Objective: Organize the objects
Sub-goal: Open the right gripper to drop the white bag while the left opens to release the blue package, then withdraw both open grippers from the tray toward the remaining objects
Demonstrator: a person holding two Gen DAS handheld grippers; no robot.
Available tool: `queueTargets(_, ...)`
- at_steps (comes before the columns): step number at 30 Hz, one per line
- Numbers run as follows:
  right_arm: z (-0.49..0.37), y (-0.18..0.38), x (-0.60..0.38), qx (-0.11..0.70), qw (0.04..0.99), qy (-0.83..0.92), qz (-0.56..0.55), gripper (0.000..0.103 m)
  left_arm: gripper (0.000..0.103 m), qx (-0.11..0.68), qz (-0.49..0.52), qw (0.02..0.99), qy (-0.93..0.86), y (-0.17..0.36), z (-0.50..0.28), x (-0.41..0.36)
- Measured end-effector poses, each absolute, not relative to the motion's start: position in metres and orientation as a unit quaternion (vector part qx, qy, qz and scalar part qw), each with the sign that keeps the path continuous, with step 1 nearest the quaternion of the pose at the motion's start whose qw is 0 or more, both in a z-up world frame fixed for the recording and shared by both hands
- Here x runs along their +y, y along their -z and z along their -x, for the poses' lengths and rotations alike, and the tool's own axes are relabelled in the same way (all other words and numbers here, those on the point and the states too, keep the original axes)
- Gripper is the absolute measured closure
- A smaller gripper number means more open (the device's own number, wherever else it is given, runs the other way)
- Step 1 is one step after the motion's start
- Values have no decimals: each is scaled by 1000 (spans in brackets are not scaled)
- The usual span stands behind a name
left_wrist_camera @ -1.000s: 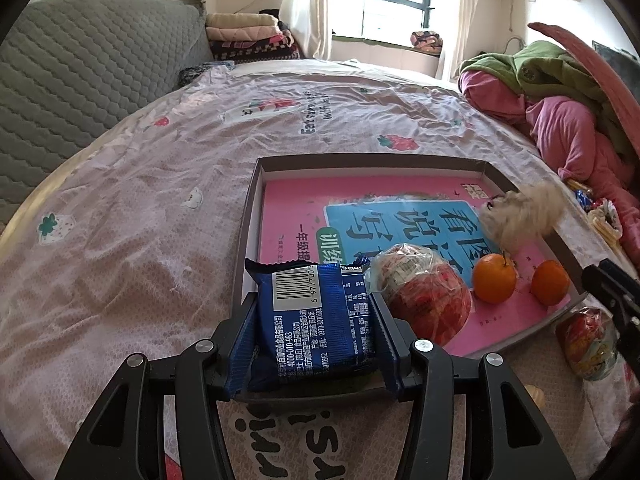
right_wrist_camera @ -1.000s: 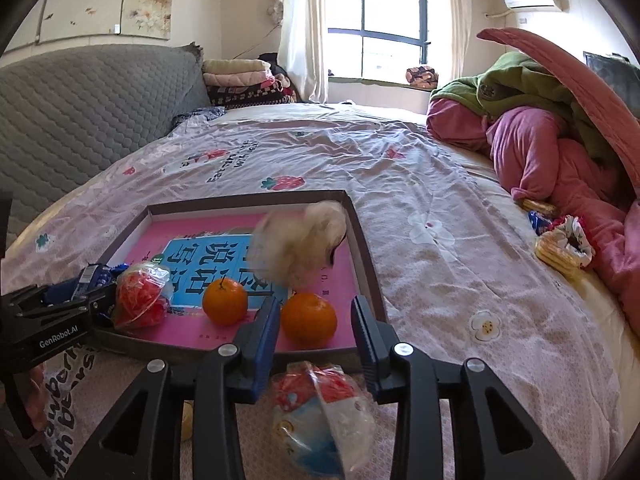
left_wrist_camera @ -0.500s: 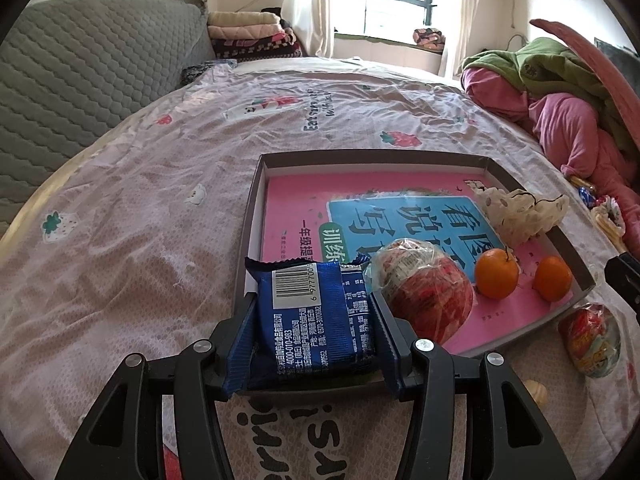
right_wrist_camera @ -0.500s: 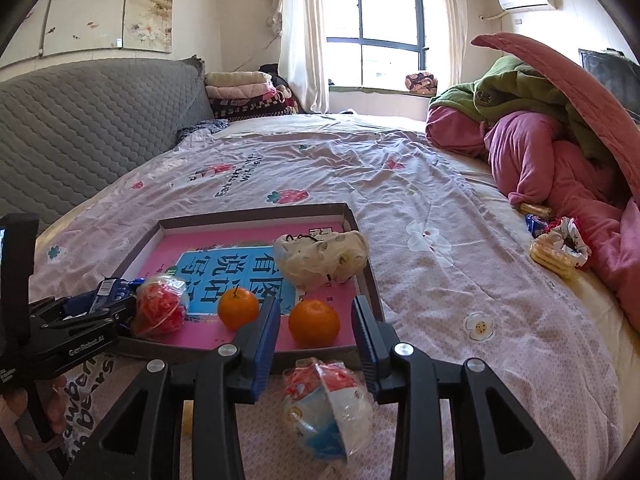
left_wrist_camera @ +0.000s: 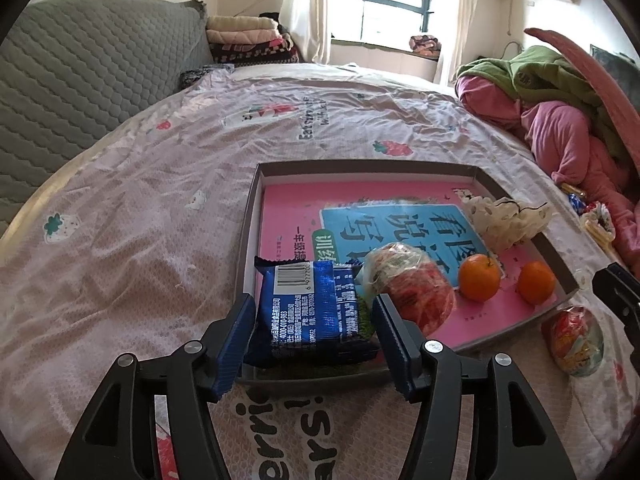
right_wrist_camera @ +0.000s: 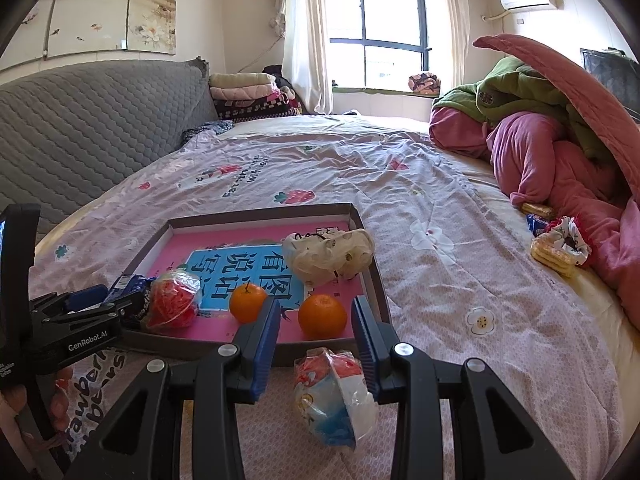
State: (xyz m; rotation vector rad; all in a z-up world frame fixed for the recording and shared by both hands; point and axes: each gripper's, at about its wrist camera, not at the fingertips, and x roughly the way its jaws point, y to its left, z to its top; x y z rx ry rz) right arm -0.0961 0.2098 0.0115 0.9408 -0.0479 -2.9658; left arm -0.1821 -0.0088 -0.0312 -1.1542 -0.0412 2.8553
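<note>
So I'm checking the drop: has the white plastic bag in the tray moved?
Yes. The white plastic bag, airborne and blurred a second ago, now rests in the tray's far right corner.

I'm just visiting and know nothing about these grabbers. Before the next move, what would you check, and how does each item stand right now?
1. Blue foil snack packet lies inside the shallow brown cardboard tray, at its near corner: ok.
2. Left gripper has let go: ok; its jaws have just been opening, with gaps on both sides of the packet.
3. Clear-wrapped red and blue snack bag is in the tray: not ok; it lies on the bedsheet in front of it.
4. Right gripper is lined up over that bag with open jaws: ok.
5. Free tray floor for the bag: ok; bare pink beside the two oranges.
6. Bag's contents: cannot tell.
</note>
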Motion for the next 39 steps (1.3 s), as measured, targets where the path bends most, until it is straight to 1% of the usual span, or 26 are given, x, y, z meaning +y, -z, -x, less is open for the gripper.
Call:
queueTargets(1, 95, -12, 210, -15, 15, 953, -302, 66, 36, -13, 373, 30, -927, 29, 181, -8)
queueTargets(3, 94, -14, 210, -16, 14, 954, -300, 66, 34, -14, 368, 29, -929, 25, 179, -8)
queueTargets(7, 91, -20, 211, -18, 13, 956, -294, 66, 33, -13, 362, 30, -932, 18, 174, -6)
queueTargets(10, 89, -23, 212, -21, 14, 956, -291, 56, 33, -13, 359, 30, -933, 13, 171, -5)
queueTargets(11, 88, -25, 213, -22, 15, 957, -290, 55, 33, -14, 357, 29, -934, 11, 170, -5)
queueTargets(18, 83, -33, 211, -20, 19, 959, -282, 54, 29, -18, 350, 30, -936, 1, 163, -5)
queueTargets(30, 73, -45, 209, -15, 35, 962, -271, 54, 29, -19, 338, 36, -940, -17, 148, -2)
queueTargets(34, 68, -50, 209, -14, 42, 963, -267, 49, 29, -21, 333, 39, -942, -24, 142, 0)
queueTargets(39, 63, -53, 211, -14, 49, 962, -267, 48, 28, -17, 328, 40, -944, -29, 132, 7)
